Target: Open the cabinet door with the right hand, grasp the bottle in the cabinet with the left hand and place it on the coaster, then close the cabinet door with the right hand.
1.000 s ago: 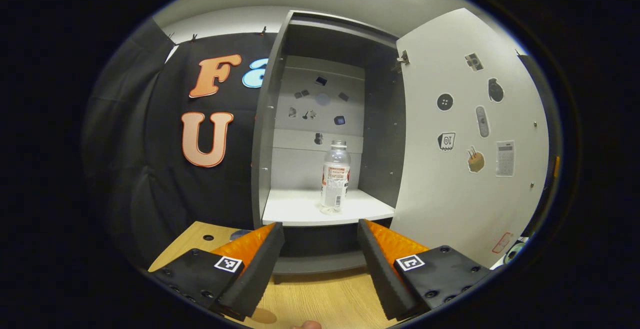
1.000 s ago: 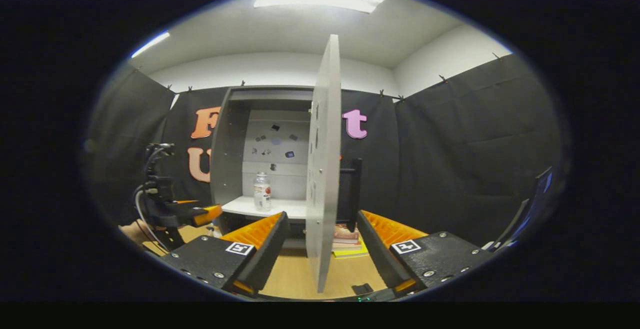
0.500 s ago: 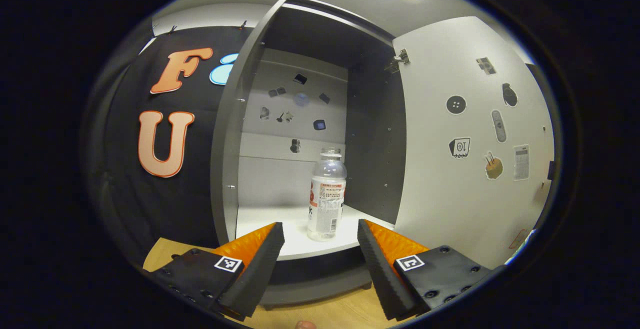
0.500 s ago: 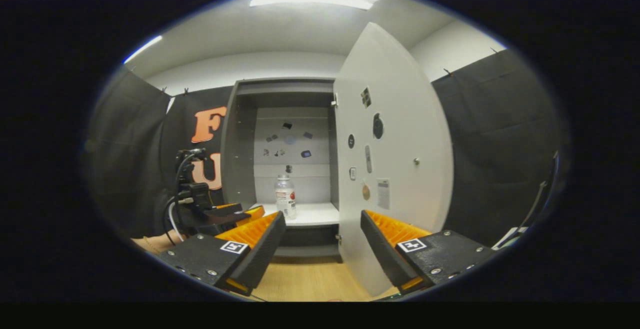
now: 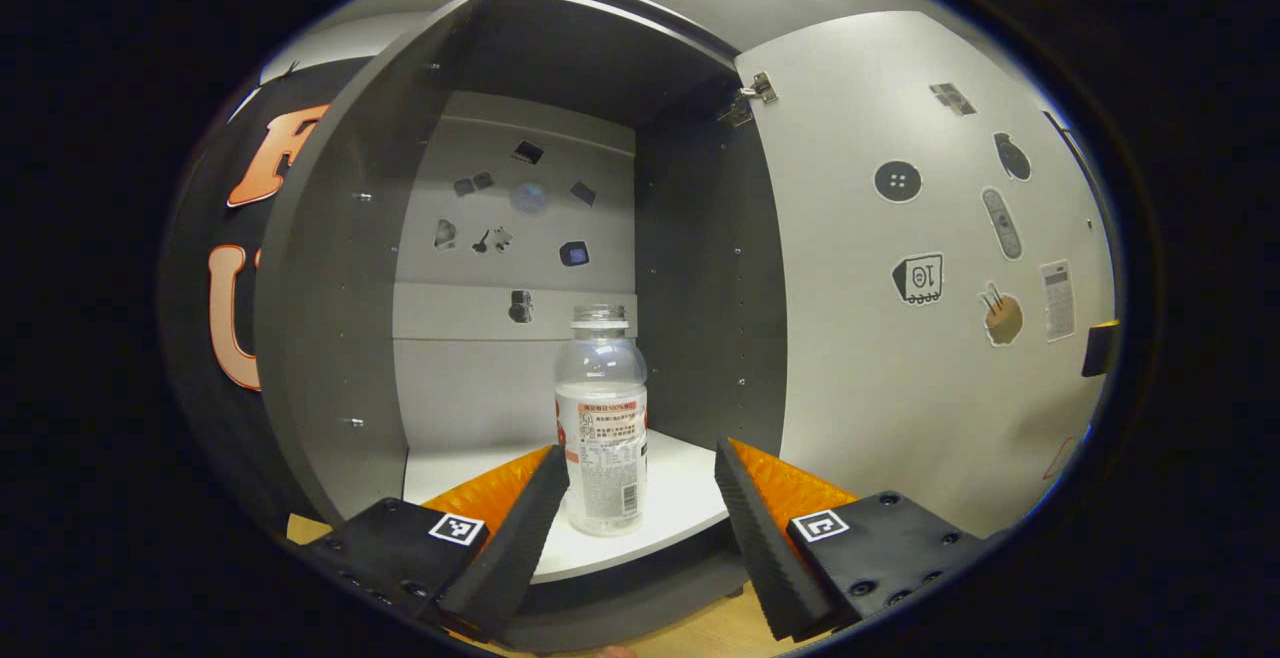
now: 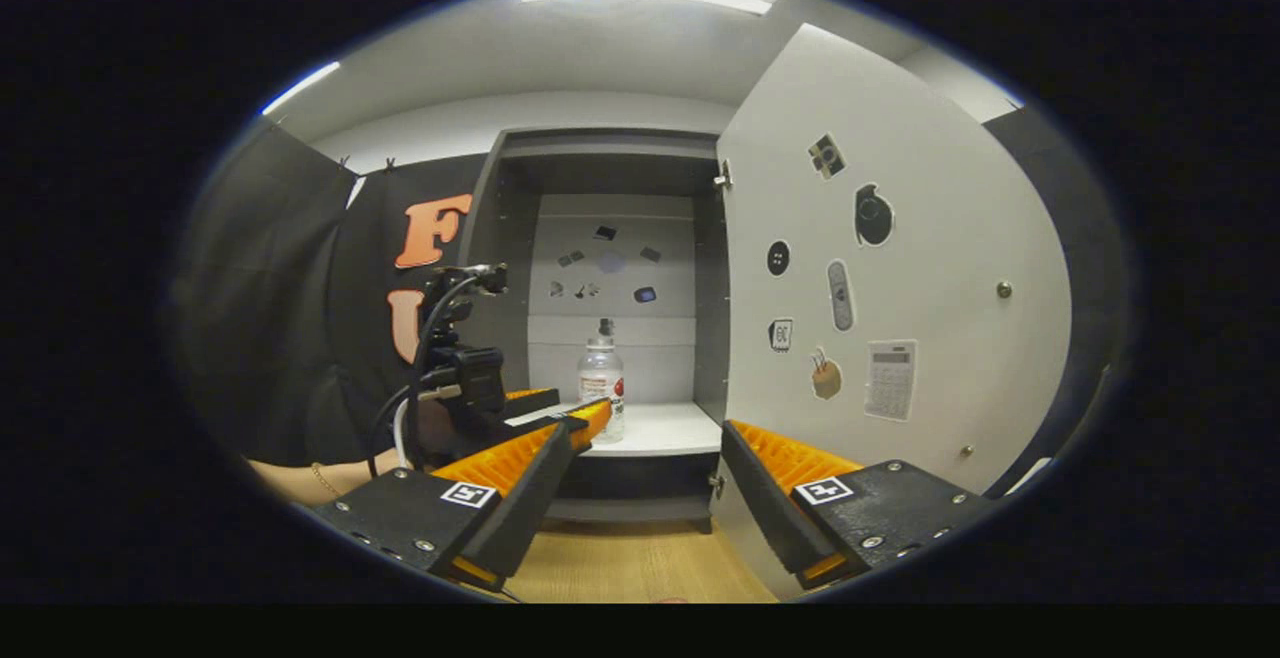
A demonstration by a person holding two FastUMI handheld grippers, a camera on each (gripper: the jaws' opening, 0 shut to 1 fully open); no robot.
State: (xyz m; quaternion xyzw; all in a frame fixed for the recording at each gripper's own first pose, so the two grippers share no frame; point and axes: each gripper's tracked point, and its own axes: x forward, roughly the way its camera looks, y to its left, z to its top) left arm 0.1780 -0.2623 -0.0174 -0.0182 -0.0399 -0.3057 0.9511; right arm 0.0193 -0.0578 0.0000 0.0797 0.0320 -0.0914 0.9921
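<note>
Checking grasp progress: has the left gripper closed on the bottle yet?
No: in the left gripper view the left gripper stands open, and the bottle stands upright on the cabinet shelf, ungripped.

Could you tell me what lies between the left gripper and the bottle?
Nothing: in the left gripper view, just bare shelf separates the open left gripper from the bottle.

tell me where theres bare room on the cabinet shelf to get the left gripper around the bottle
The shelf holds only the bottle. Bare patches lie between the bottle and the right inner wall, between the bottle and the left inner wall, and behind it up to the back panel. The open door leaves the front clear. Tightest spot: the left gripper already at the shelf's front edge, jaws open.
</note>
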